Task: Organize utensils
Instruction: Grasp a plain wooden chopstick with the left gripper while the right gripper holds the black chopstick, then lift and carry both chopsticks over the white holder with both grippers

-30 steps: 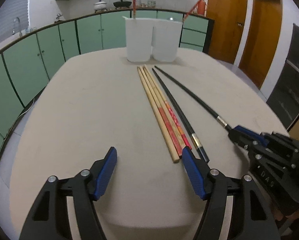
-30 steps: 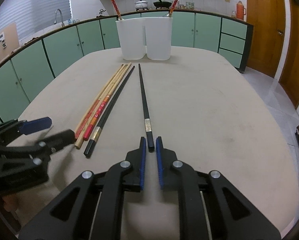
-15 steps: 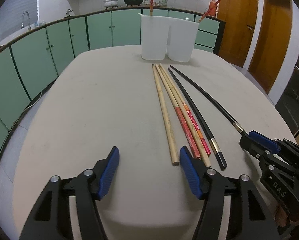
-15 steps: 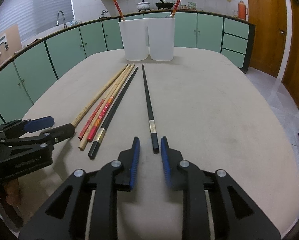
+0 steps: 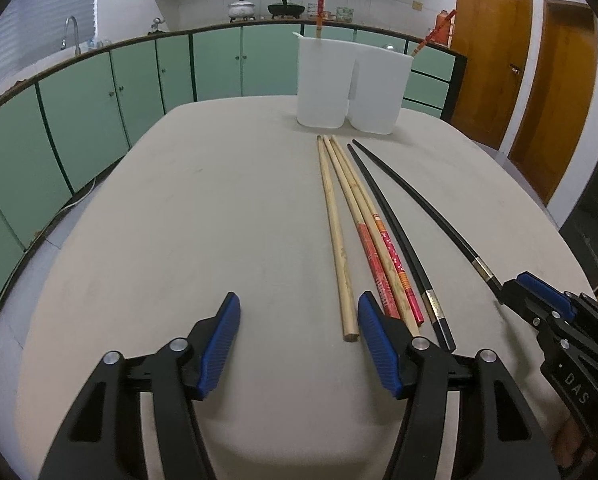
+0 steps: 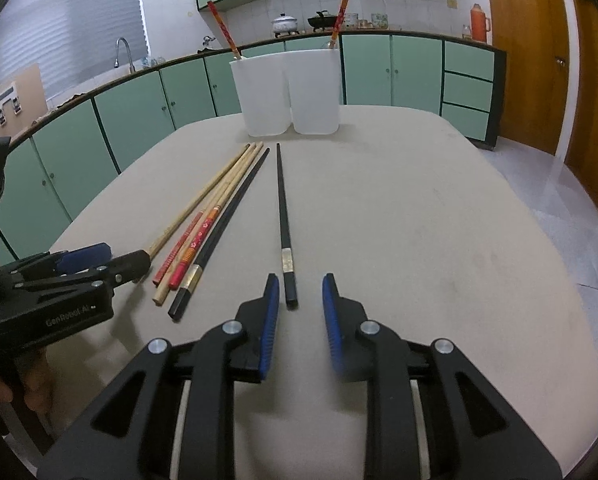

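1. Your left gripper is spread wide and grasps nothing; the near end of the plain bamboo chopstick lies on the table between its fingers, close against the right blue pad and well apart from the left one.
2. Your right gripper is released too, its fingers parted; the butt of the separate black chopstick lies between the fingertips, nearer the left pad, touching neither as far as you can see.
3. Between your two grippers lie two red-patterned chopsticks side by side, with a second black chopstick just to their right; all run away from you, tips converging toward the far end.
4. Beyond the tips stand two white holders touching each other; one red-patterned chopstick leans out of the left holder and another out of the right.
5. Farthest off, green cabinets line the wall.
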Motion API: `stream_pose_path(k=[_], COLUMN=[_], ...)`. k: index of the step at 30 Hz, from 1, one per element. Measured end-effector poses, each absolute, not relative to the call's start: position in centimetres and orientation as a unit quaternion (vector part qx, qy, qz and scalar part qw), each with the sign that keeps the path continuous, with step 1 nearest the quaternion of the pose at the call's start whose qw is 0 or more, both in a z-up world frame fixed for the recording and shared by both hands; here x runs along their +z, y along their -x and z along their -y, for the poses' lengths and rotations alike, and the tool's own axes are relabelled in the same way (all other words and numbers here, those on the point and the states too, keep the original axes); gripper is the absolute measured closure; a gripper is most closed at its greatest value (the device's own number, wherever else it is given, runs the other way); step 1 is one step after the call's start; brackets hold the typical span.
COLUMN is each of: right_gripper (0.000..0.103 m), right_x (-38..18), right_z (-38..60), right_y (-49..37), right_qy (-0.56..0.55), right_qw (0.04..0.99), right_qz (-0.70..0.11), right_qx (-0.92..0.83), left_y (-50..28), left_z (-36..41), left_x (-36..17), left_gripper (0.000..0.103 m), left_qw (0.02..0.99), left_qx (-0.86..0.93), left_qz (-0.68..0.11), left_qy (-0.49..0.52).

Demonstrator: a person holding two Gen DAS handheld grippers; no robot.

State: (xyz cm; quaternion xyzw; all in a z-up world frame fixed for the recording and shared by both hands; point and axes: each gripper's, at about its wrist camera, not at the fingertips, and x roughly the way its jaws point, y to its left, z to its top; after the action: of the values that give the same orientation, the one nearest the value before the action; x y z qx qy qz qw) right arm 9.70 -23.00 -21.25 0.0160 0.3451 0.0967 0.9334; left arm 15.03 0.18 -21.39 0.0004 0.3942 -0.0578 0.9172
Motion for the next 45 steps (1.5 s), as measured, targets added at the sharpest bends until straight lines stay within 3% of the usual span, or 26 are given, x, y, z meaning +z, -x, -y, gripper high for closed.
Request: stream_pose_path(k=[7, 13, 15, 17, 23, 30, 45], right_gripper=[0.082, 0.088, 0.097, 0.097, 0.097, 0.097, 0.097], right_x=[-21.8, -21.9, -21.9, -21.8, -21.3, -18.2, -5.9], right_z=[22.4, 21.6, 21.4, 21.3, 21.8, 22.7, 25.1], right_y=[-9.6, -10.2, -10.3, -10.3, -10.3, -9.9, -12.3], right_qy=[0.002, 0.020, 0.025, 0.030, 0.017, 0.016, -0.015], right_qw=[0.931, 0.930, 0.928, 0.928, 0.925, 0.935, 0.959], right_qz=[-0.350, -0.354, -0.356, -0.357, -0.364, -0.336, -0.240], right_qx=[0.100, 0.099, 0.104, 0.102, 0.106, 0.113, 0.151], left_y=[-15.0, -15.0, -15.1, -15.2, -15.0, -13.9, -16.5], left_z=[0.2, 1.0, 1.4, 1.9, 2.0, 0.8, -0.9], left_x=[-21.6, -21.6, -21.6, -21.6, -21.1, -16.9, -5.8], left_gripper=[0.043, 0.066, 0.077, 0.095, 0.097, 0.097, 0.097], left_qw=[0.918, 0.919, 0.919, 0.918, 0.916, 0.926, 0.961], left_qx=[-0.054, -0.063, -0.072, -0.083, -0.090, -0.097, -0.108], left_qz=[-0.393, -0.388, -0.388, -0.387, -0.391, -0.364, -0.255], left_qy=[-0.014, -0.026, -0.023, -0.023, -0.025, -0.030, -0.003])
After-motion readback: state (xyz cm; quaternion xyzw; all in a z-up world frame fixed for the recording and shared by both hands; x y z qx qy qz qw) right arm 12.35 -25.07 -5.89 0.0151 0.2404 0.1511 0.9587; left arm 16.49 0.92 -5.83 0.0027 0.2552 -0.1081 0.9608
